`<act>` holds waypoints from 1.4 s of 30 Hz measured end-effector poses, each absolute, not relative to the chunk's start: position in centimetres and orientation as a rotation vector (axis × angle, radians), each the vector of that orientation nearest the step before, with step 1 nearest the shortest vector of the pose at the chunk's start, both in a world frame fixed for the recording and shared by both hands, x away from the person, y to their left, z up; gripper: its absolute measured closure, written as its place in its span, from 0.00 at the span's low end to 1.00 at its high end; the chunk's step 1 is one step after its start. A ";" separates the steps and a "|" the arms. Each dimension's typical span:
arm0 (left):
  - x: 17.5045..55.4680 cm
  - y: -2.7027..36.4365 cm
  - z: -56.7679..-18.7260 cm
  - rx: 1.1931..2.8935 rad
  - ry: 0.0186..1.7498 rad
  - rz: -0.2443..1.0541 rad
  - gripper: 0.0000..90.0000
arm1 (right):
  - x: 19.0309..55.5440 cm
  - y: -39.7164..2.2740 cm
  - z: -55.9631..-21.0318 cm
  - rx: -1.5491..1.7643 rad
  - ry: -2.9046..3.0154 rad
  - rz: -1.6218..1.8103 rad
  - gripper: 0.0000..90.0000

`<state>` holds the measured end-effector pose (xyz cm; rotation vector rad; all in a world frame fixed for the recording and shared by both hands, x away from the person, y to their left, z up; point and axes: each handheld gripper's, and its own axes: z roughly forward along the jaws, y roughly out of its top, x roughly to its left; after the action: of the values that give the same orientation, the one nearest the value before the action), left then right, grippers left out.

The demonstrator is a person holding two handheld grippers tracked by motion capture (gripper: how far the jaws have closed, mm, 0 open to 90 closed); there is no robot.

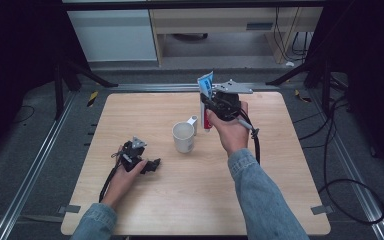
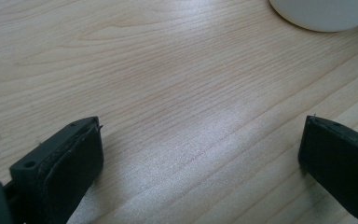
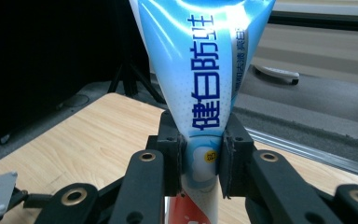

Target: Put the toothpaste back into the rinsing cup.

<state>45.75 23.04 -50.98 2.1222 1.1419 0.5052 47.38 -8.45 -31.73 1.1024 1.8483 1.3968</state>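
The right gripper (image 3: 201, 161), raised above the far side of the pale wooden table (image 1: 130, 115), clamps a blue, white and red toothpaste tube (image 3: 200, 70) upright between its black jaws. A white ceramic mug (image 1: 184, 137) stands near, below it. The left gripper (image 2: 200, 154) rests on the table, jaws spread wide, grasping nothing.

Lab: rail-framed table (image 1: 195, 200), floor cables (image 1: 330, 165), tripods (image 1: 60, 85)
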 end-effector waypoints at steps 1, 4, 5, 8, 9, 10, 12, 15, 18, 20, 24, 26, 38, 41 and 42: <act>45.7 23.0 -51.0 2.123 1.142 0.505 0.00 | 47.4 -8.4 -31.7 1.102 1.843 1.400 0.82; 45.8 23.0 -51.0 2.123 1.141 0.505 0.00 | 47.5 -8.2 -31.6 1.095 1.835 1.408 0.82; 45.8 23.0 -51.0 2.123 1.142 0.505 0.00 | 47.5 -8.1 -31.6 1.092 1.832 1.410 0.82; 45.8 23.0 -51.0 2.123 1.142 0.505 0.00 | 47.5 -7.9 -31.5 1.087 1.816 1.425 0.82; 45.8 23.0 -51.0 2.122 1.142 0.505 0.00 | 47.5 -7.9 -31.4 1.084 1.811 1.430 0.82; 45.8 23.0 -51.0 2.122 1.142 0.505 0.00 | 47.5 -7.8 -31.4 1.081 1.806 1.435 0.82; 45.7 23.0 -51.0 2.122 1.142 0.505 0.00 | 47.5 -7.6 -31.4 1.072 1.803 1.446 0.82; 45.7 23.0 -51.0 2.122 1.142 0.505 0.00 | 47.4 -7.3 -31.3 1.065 1.794 1.460 0.82; 45.8 23.0 -51.0 2.122 1.142 0.505 0.00 | 47.5 -7.0 -31.3 1.055 1.785 1.477 0.82; 45.7 23.0 -51.0 2.115 1.145 0.506 0.00 | 47.4 -6.8 -31.2 1.048 1.778 1.489 0.82; 45.7 23.0 -51.0 2.116 1.145 0.505 0.00 | 47.3 -6.4 -31.1 1.040 1.773 1.506 0.82; 45.7 23.0 -51.0 2.116 1.145 0.506 0.00 | 47.3 -6.1 -31.1 1.028 1.773 1.518 0.82; 45.8 23.0 -51.0 2.116 1.146 0.506 0.00 | 47.5 -4.3 -32.7 1.018 1.800 1.555 0.82; 45.8 23.0 -51.0 2.116 1.145 0.506 0.00 | 47.5 -3.7 -33.2 1.011 1.810 1.557 0.82; 45.8 23.0 -51.0 2.116 1.145 0.506 0.00 | 47.6 -3.5 -33.6 1.012 1.811 1.560 0.82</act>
<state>45.76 23.00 -51.00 2.1161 1.1452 0.5057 47.58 -3.51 -33.57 1.0123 1.8106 1.5598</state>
